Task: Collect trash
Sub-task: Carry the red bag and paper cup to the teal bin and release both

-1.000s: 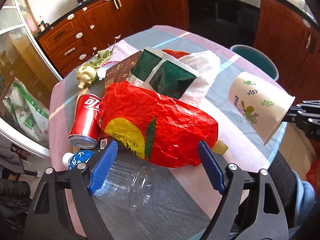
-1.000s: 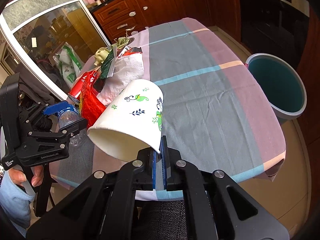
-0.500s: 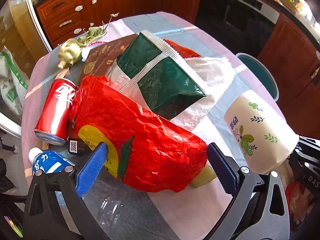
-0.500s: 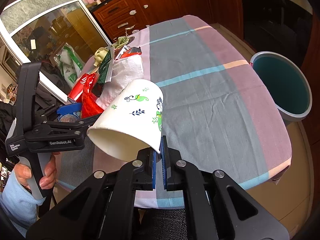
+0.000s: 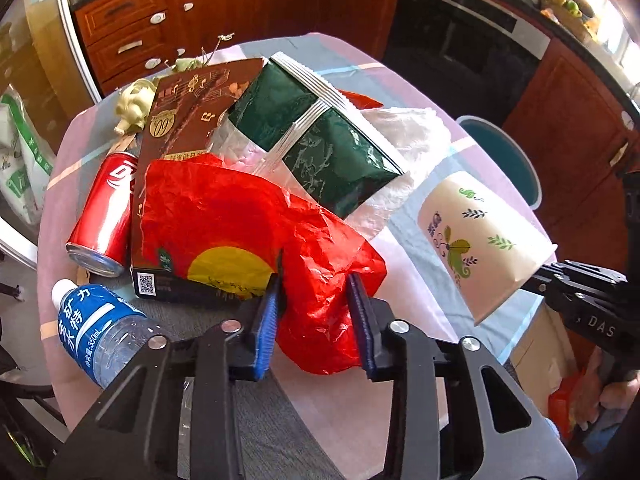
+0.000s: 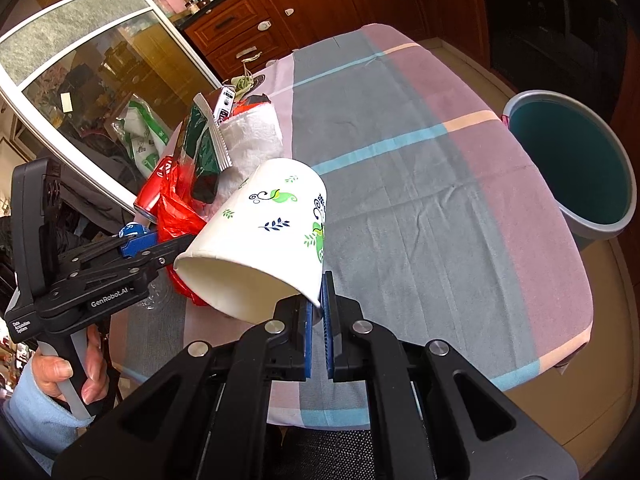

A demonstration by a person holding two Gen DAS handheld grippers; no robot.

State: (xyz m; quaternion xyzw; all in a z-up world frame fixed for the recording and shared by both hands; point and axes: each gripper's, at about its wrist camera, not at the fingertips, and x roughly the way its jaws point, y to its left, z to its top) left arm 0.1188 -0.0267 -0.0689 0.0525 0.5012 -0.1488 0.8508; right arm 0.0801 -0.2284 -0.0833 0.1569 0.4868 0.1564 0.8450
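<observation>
While the left gripper (image 5: 314, 312) points steeply down at the trash pile, its jaws, which have just been closing, pinch the near lobe of the red plastic bag (image 5: 248, 232). This crumpled bag lies on the checked tablecloth (image 6: 420, 184) with its long axis running from the near right to the far left in the left wrist view, draped over a brown carton (image 5: 188, 120). Half a second earlier the same jaws stood wide on either side of the bag without touching it.

Left of the bag lie a red soda can (image 5: 106, 216), its base toward the camera, and a clear water bottle (image 5: 100, 332) with its white cap pointing away to the left. Behind the bag, a dark green foil pouch (image 5: 316, 140) leans on a white plastic bag (image 5: 404, 140).

The right gripper (image 6: 318, 312) has its jaws shut on the rim of a printed paper cup (image 6: 264, 232). The cup is held in the air, tilted, mouth toward the camera and base pointing away, unchanged from the earlier frames. A grey bin (image 6: 576, 168) stands on the floor beyond the table's right edge.
</observation>
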